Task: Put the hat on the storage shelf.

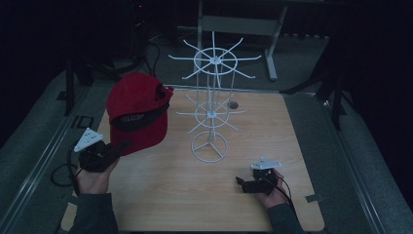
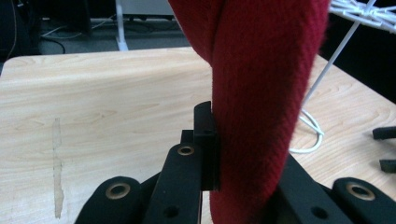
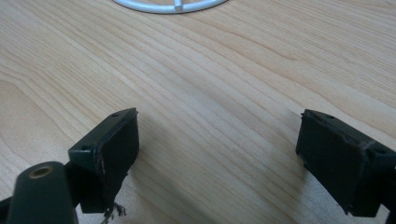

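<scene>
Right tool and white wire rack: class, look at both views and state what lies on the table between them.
Nothing: between the right tool and the white wire rack is bare wooden table, in the right gripper view and the high view.

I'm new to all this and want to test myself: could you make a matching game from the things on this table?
Things:
1. cap
2. wire stand
3. left gripper
4. right gripper

States:
A. white, standing upright on the table
B. fingers apart, nothing between them
C. red, lifted off the table
D. fingers clamped on red fabric

Pairs: 1-C, 2-A, 3-D, 4-B
</scene>
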A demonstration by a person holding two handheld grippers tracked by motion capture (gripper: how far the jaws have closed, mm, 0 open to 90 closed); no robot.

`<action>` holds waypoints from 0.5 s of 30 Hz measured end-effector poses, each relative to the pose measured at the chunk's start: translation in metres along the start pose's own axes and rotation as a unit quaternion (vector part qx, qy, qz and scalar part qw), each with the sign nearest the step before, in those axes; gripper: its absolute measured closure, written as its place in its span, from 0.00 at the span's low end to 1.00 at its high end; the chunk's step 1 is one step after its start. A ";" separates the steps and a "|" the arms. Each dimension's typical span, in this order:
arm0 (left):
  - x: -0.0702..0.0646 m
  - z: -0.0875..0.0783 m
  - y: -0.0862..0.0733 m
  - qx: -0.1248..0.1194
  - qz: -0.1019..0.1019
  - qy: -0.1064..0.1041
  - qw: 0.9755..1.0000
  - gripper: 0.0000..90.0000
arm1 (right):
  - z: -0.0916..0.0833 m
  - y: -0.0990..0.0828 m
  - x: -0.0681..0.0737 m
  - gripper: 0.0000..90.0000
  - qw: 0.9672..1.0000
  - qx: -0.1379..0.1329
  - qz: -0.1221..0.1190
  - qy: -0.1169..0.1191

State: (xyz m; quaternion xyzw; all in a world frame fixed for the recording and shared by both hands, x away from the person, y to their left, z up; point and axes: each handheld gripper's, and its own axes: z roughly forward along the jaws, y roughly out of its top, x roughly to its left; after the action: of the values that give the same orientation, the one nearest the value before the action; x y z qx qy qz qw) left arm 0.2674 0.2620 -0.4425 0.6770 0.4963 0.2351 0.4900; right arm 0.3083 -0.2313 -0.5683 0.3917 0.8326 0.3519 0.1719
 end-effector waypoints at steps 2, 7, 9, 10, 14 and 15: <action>0.000 0.001 0.003 -0.003 -0.002 0.001 1.000 0.96 | 0.000 0.000 0.000 0.15 1.000 0.001 0.000 0.000; -0.002 0.003 0.012 -0.017 -0.010 0.004 1.000 0.96 | 0.000 0.000 0.000 0.15 1.000 0.001 0.001 0.000; -0.003 0.004 0.015 -0.021 -0.009 0.003 1.000 0.96 | 0.000 0.000 0.000 0.15 1.000 0.000 0.002 0.000; -0.004 0.004 0.016 -0.023 -0.008 0.004 1.000 0.96 | 0.000 0.000 0.000 0.15 1.000 0.000 0.001 0.000; -0.007 0.005 0.022 -0.029 -0.004 0.008 1.000 0.96 | 0.000 0.000 0.000 0.15 1.000 0.000 0.000 -0.001; -0.008 0.005 0.025 -0.030 -0.002 0.011 0.999 0.96 | 0.000 0.000 0.000 0.15 1.000 0.000 0.001 0.000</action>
State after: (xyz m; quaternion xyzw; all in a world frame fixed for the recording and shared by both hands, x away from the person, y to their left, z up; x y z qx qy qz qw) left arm 0.2790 0.2524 -0.4210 0.6585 0.4953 0.2565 0.5053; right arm 0.3083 -0.2312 -0.5683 0.3924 0.8324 0.3515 0.1719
